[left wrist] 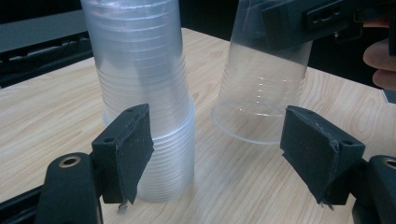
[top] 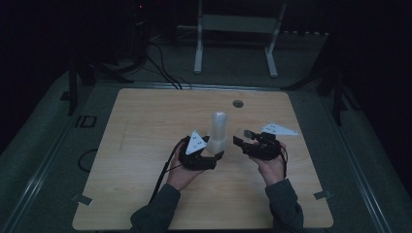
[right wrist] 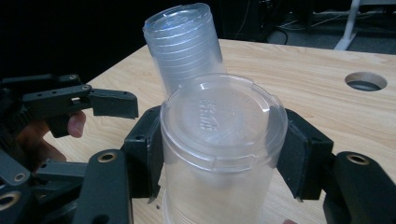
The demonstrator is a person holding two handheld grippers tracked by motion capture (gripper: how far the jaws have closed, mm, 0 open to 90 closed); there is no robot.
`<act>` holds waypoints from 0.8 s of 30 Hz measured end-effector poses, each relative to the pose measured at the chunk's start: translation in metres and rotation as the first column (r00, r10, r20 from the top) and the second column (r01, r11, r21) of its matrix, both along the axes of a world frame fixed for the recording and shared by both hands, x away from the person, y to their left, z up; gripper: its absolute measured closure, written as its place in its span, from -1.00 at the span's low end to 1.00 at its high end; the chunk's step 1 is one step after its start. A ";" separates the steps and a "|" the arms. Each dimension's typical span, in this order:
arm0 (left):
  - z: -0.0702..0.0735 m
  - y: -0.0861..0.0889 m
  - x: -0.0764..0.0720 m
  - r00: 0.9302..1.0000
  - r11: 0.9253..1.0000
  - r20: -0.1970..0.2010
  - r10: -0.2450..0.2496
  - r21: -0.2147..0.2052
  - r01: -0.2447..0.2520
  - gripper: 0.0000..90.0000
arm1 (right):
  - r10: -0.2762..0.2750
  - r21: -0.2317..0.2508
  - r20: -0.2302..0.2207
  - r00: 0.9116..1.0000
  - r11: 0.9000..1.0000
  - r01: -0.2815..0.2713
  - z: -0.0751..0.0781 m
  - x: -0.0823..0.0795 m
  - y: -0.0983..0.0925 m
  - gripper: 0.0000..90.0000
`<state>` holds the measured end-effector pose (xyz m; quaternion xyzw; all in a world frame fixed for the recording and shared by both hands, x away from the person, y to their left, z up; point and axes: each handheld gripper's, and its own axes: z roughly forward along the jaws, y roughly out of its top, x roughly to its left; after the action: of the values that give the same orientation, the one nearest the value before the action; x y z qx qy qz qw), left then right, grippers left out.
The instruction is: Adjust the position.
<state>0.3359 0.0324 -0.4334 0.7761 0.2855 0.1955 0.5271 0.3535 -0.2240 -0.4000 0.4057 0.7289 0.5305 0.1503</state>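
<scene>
A tall stack of clear plastic cups (top: 218, 132) stands upside down in the middle of the wooden table (top: 141, 145). My left gripper (top: 215, 154) sits at the stack's base, on the near side. In the left gripper view the stack (left wrist: 140, 70) rises just behind the left pad (left wrist: 128, 149), and the jaws of my left gripper (left wrist: 212, 140) stand wide apart, open. My right gripper (right wrist: 224, 154) is shut on a single clear cup (right wrist: 219, 126), held upside down with a pad on each side. That cup (left wrist: 264, 88) hangs tilted just right of the stack, its rim off the table.
A round cable hole (top: 237, 103) lies in the table beyond the stack. A white metal stand (top: 235, 29) and cables are on the dark floor behind the table. The person's hands and sleeves come in from the near edge.
</scene>
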 end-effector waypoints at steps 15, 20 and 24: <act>-0.001 -0.005 -0.001 1.000 1.000 -0.004 -0.026 -0.008 0.026 -0.64 | 0.021 0.053 -0.024 0.999 0.998 -0.020 -0.003 -0.001 0.002 -0.11; 0.000 -0.008 -0.002 0.999 0.999 0.002 -0.043 -0.013 0.043 -0.67 | 0.028 0.063 -0.028 0.999 0.998 -0.026 -0.004 -0.001 0.003 -0.11; 0.000 -0.010 -0.003 0.998 0.998 0.005 -0.056 -0.013 0.056 -0.67 | 0.042 0.090 -0.037 0.998 0.995 -0.038 -0.005 -0.001 0.005 -0.10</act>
<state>0.3328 0.0220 -0.4336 0.7798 0.2639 0.1804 0.5382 0.3521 -0.2189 -0.4052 0.4074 0.7153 0.5576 0.1072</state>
